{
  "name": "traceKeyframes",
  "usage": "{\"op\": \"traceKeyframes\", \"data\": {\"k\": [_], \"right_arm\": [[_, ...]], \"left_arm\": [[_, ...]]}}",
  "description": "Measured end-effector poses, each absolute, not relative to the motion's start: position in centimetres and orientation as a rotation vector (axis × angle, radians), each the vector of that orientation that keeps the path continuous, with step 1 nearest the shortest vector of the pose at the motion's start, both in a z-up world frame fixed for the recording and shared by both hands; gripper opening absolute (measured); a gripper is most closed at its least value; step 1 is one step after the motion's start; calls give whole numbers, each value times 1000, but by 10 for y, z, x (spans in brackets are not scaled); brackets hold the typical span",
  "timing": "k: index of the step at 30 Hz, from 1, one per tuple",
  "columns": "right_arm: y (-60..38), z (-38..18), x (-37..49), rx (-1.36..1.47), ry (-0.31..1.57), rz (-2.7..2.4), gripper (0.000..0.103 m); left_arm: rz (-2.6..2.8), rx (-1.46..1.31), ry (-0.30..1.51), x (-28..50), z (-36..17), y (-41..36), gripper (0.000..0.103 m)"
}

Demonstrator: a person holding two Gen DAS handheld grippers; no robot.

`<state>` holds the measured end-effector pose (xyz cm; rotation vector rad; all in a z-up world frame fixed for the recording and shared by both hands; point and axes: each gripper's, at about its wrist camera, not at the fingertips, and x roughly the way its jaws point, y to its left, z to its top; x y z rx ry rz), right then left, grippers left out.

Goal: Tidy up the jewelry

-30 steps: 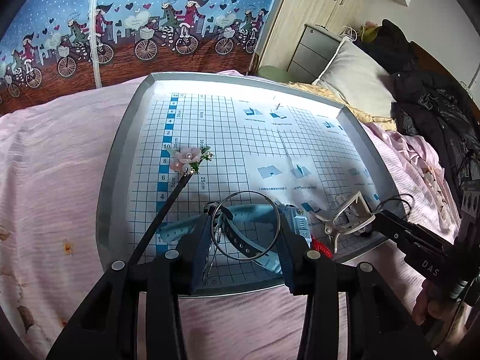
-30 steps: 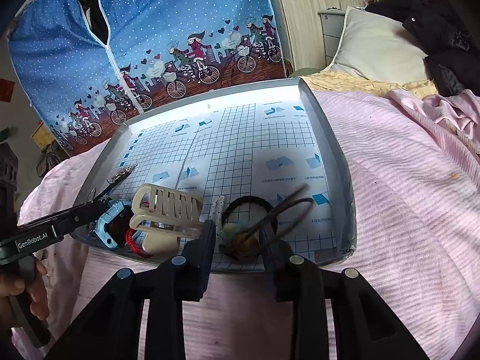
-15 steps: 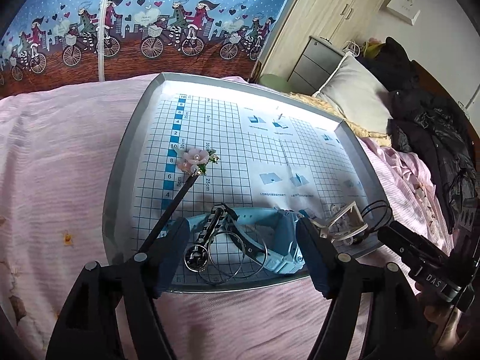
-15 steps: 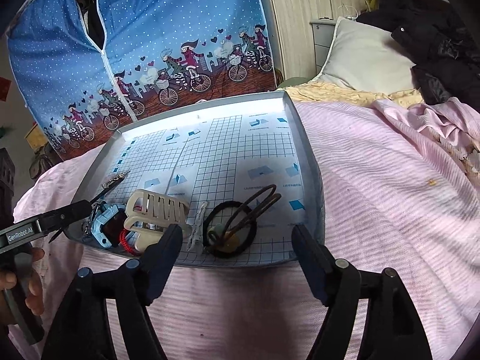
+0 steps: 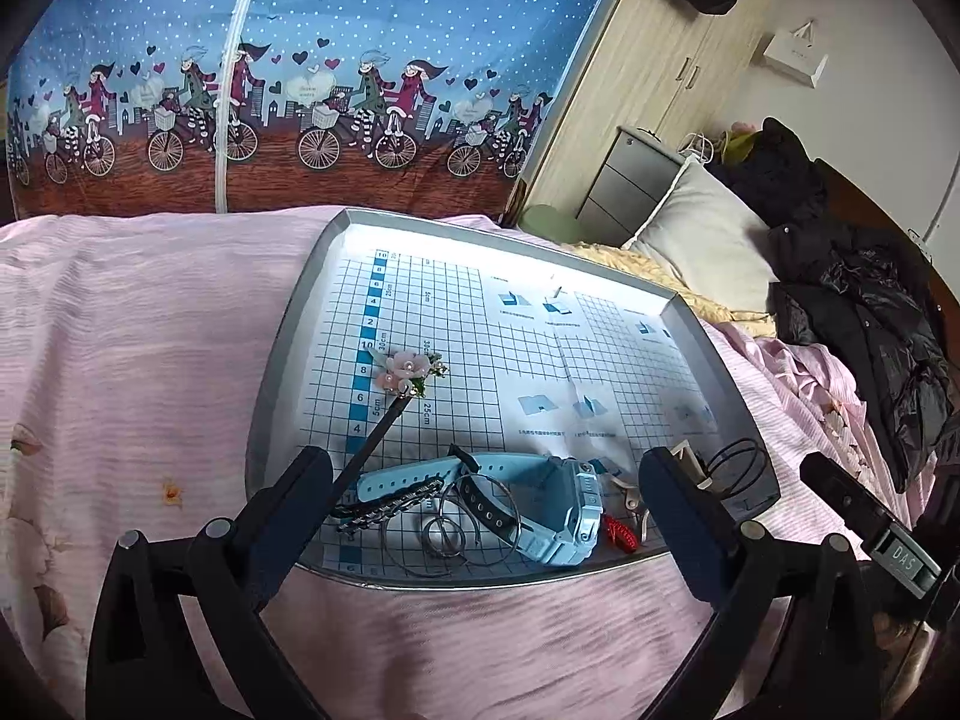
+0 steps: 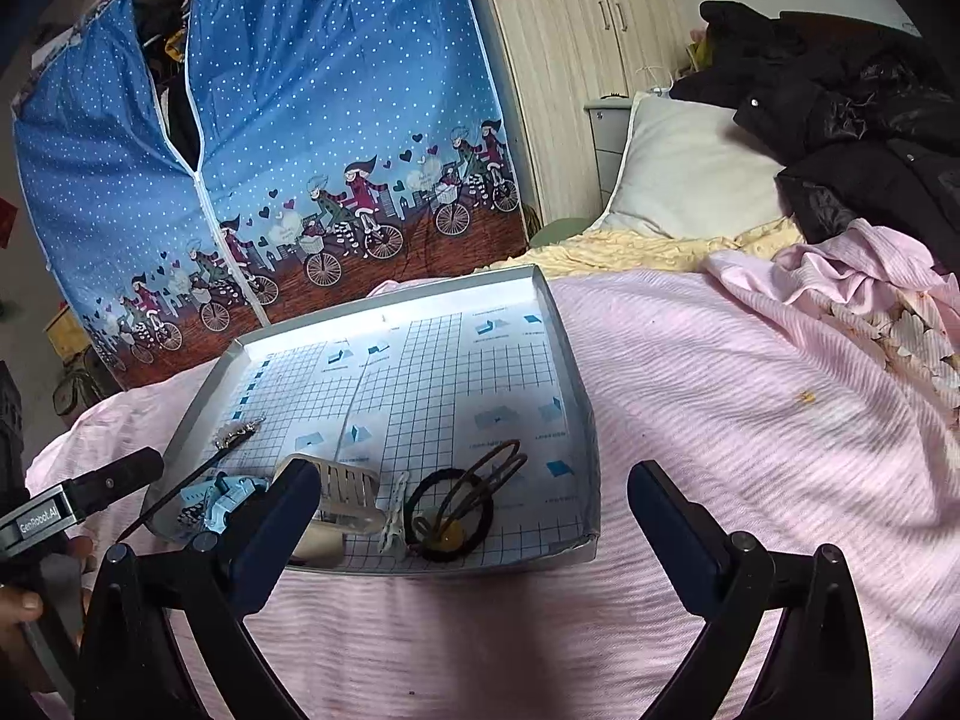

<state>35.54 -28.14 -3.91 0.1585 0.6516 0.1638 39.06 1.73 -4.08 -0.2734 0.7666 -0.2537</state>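
A grey tray (image 5: 282,372) with a blue grid liner lies on the pink bedspread. Near its front edge lie a light blue watch (image 5: 540,498), silver hoops (image 5: 480,507), a beaded clip (image 5: 390,504) and a pink flower hair stick (image 5: 408,367). My left gripper (image 5: 486,471) stands open just short of the tray, holding nothing. In the right wrist view a cream claw clip (image 6: 348,489), a white clip (image 6: 393,519), a black hair tie (image 6: 447,516) and a brown hairpin (image 6: 489,477) rest at the tray's (image 6: 579,420) near corner. My right gripper (image 6: 474,477) is open and apart from them.
A blue bicycle-print fabric wardrobe (image 5: 300,78) stands behind the bed. A white pillow (image 6: 690,174) and dark coats (image 5: 864,312) lie at the right. A wooden closet (image 5: 660,60) and grey drawers (image 5: 624,180) stand beyond. A person's hand (image 6: 18,606) holds the left gripper's handle.
Both grippers have opened wide and pulled back from the tray. The silver hoops and the brown hairpin, which sat between the fingers a second ago, now lie loose on the liner.
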Motion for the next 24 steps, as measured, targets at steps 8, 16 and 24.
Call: {"op": "traceKeyframes", "data": {"k": [8, 16, 24], "right_arm": [[-275, -29, 344, 126, 622, 149, 103], [-265, -10, 318, 88, 563, 170, 103], [-258, 14, 287, 74, 457, 177, 103]], "left_arm": [[-229, -190, 681, 372, -25, 6, 100], [-216, -106, 586, 347, -7, 8, 100], [-201, -52, 489, 314, 10, 8, 100]]}}
